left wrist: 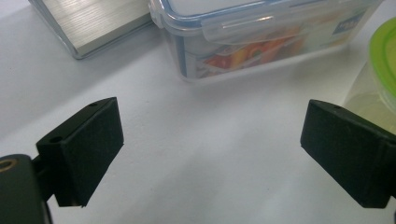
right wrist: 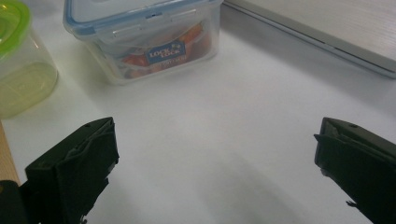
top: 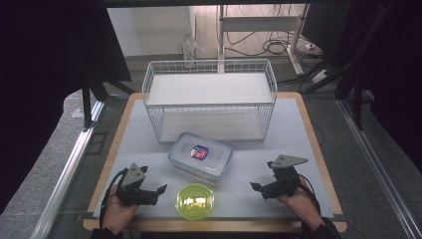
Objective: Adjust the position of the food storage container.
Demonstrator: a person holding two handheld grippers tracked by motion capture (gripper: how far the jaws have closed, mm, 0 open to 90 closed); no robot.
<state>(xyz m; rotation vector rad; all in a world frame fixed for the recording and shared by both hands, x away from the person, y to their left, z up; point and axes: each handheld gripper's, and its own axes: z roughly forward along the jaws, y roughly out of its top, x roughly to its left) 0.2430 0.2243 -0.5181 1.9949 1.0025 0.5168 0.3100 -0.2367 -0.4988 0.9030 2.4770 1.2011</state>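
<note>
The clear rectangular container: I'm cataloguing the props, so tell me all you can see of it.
The clear rectangular container looks like transparent plastic, with rounded corners, a blue-edged lid and snap flaps. The lid is on. A blue-and-red label shows inside. It rests flat, slightly angled, on the white mat, in front of the wire rack, apart from the green-lidded tub.

Pale wall (top: 149, 30) far; white metal desk frame (top: 259, 25) with black cables (top: 271, 47); grey floor (top: 45, 164); dark curtains (top: 45, 74) left.
</note>
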